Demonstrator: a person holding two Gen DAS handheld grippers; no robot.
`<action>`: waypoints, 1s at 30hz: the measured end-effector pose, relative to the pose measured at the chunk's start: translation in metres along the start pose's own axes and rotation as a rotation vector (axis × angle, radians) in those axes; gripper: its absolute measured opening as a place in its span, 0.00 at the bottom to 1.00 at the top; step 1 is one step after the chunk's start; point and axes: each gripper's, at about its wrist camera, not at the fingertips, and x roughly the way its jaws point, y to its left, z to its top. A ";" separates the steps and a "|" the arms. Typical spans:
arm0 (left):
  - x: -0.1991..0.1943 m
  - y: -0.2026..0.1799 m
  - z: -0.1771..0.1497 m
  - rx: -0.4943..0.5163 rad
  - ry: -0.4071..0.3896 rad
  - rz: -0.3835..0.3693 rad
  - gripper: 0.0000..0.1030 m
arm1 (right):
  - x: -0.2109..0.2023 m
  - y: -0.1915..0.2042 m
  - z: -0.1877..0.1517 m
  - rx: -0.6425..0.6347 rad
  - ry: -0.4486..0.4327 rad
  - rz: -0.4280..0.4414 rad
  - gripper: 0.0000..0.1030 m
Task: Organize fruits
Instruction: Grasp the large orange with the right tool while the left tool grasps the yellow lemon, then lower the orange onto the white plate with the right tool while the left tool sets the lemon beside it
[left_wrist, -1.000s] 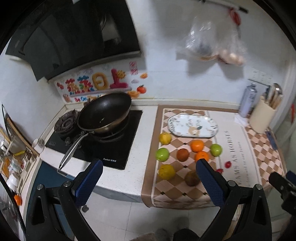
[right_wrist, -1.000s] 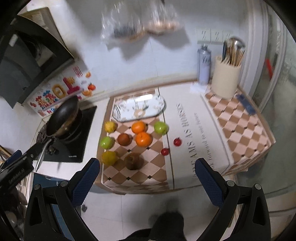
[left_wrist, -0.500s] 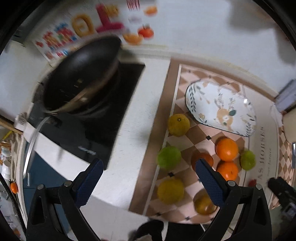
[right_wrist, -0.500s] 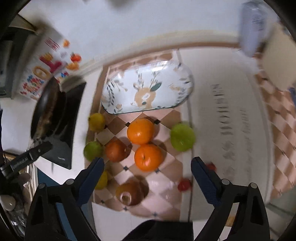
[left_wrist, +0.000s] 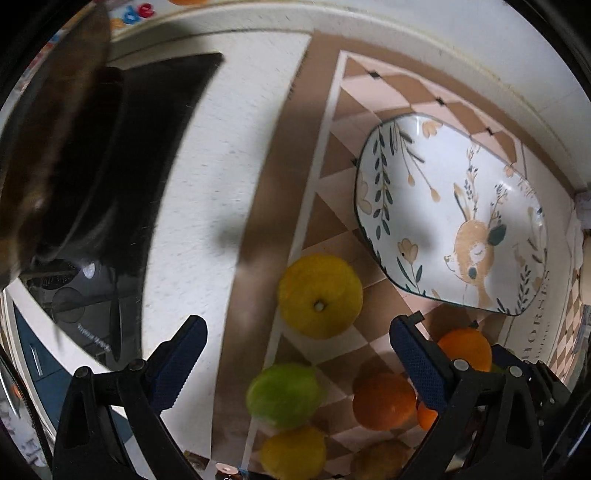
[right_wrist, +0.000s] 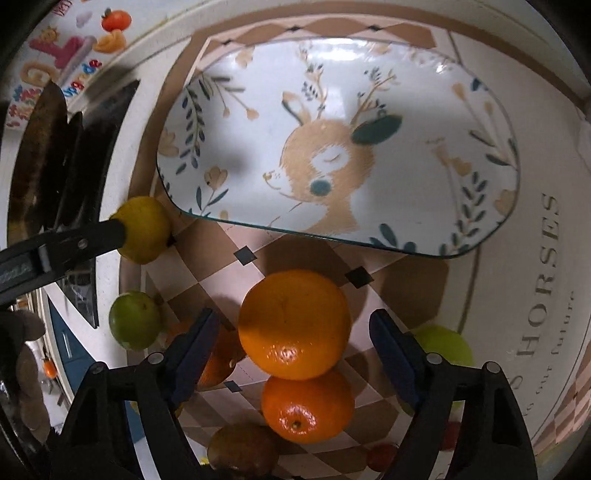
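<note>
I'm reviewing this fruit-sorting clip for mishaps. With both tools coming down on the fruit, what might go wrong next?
1. The right tool straddles the large orange, which touches a second orange; closing or lifting may send that one rolling.
2. The left tool sits open near the yellow citrus; an off-centre squeeze might push the round fruit away.
3. The deer plate lies close behind, so a hasty lift might clip its rim.

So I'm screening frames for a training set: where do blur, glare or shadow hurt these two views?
Left wrist view: the pan is motion-smeared, the green fruit soft, the yellow fruit fairly sharp, and shadows blot the counter. Right wrist view: mostly sharp, with small glare spots on the orange and plate, and a soft shadow across the plate's left side.
</note>
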 end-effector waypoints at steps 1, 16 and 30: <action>0.006 -0.003 0.003 0.006 0.009 0.001 0.98 | 0.003 0.001 0.001 -0.002 0.006 -0.002 0.83; 0.037 -0.008 0.020 0.053 0.046 -0.026 0.56 | 0.029 0.005 0.001 0.006 0.038 -0.010 0.70; -0.008 -0.030 -0.010 0.099 -0.067 -0.052 0.55 | 0.001 0.004 -0.003 -0.017 0.002 0.040 0.65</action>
